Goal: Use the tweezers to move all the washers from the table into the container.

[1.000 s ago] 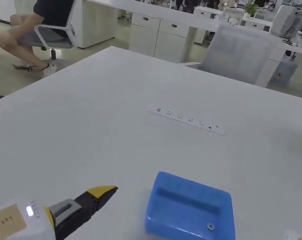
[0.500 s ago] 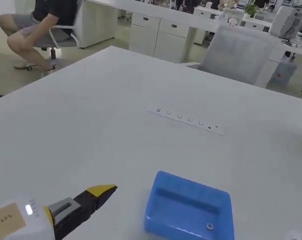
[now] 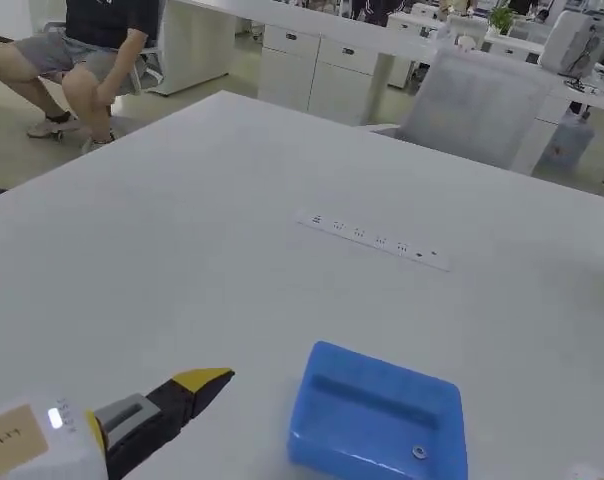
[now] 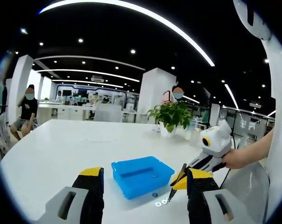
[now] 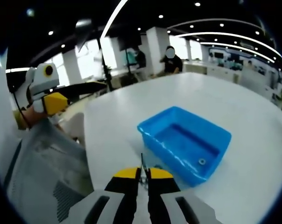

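Broad white tabletop; far across it, a power strip. Near, blue container holding one washer. Left gripper released; right gripper clenched on tweezers, tips by loose washers just beside container.

White smooth tabletop: matt, laminate look, faint sheen; blue rectangular plastic container: smooth moulded walls, slightly glossy; small silver metal washer inside it: bright; thin dark metal tweezers: dull finish; left gripper: matt black plastic jaws, yellow tips; grey mesh-cloth chair: open weave, rough.
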A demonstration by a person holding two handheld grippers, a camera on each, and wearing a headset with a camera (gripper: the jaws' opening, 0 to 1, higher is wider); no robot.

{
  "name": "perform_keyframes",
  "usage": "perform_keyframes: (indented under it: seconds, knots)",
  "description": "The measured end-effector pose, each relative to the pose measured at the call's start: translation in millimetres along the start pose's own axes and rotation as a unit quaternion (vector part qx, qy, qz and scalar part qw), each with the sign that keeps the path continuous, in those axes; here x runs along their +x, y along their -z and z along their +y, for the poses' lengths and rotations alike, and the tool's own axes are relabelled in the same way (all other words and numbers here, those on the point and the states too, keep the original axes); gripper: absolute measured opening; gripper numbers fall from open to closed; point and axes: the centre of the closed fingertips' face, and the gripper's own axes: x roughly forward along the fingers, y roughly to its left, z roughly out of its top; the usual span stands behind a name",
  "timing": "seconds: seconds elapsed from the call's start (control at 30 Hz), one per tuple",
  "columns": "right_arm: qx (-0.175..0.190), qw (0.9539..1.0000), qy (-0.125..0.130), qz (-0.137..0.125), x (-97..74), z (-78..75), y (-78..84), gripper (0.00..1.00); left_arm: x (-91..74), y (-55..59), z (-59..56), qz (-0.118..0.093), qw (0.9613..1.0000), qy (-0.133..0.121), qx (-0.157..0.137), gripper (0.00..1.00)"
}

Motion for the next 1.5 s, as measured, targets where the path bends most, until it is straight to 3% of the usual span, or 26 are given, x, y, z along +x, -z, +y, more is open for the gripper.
perform_keyframes:
  seconds: [0.13, 0.23, 0.37, 0.57, 0.77, 0.83, 1.1, 1.5]
  knots:
    - [-0.017, 0.9998, 0.002, 0.006, 0.6, 2.2, 1.1, 0.03, 0.0, 0.2, -0.6, 0.001, 1.0000, 0.000, 0.004, 0.73]
    - [-0.037, 0.9991, 0.019, 0.008, -0.7, 0.6, -0.9, 0.03, 0.0, 1.2, 0.5, 0.002, 1.0000, -0.001, 0.003, 0.73]
    - [-0.033, 0.9993, 0.018, 0.010, -0.5, 1.2, -0.4, 0.03, 0.4, 1.9, 0.1, 0.003, 1.0000, 0.001, 0.002, 0.73]
    - [-0.055, 0.9979, 0.030, 0.015, -1.5, 2.1, 1.8, 0.03, 0.3, 3.4, -1.5, 0.007, 1.0000, 0.005, 0.005, 0.73]
    - [-0.048, 0.9979, 0.041, 0.010, -3.3, -2.7, 2.9, 0.03, 0.4, 4.2, -0.9, 0.008, 0.9999, 0.006, 0.005, 0.73]
    - [-0.049, 0.9977, 0.042, 0.022, -3.4, -2.1, 8.1, 0.03, 0.6, 5.1, -0.8, 0.010, 0.9999, 0.006, 0.006, 0.73]
    - [-0.029, 0.9982, 0.052, 0.009, -0.3, -5.2, 5.2, 0.03, 1.1, 5.6, -0.2, 0.009, 0.9999, 0.005, 0.007, 0.72]
    - [-0.032, 0.9981, 0.046, 0.027, -2.6, -5.1, 6.2, 0.03, -0.1, 2.2, -0.1, 0.003, 1.0000, 0.002, 0.007, 0.72]
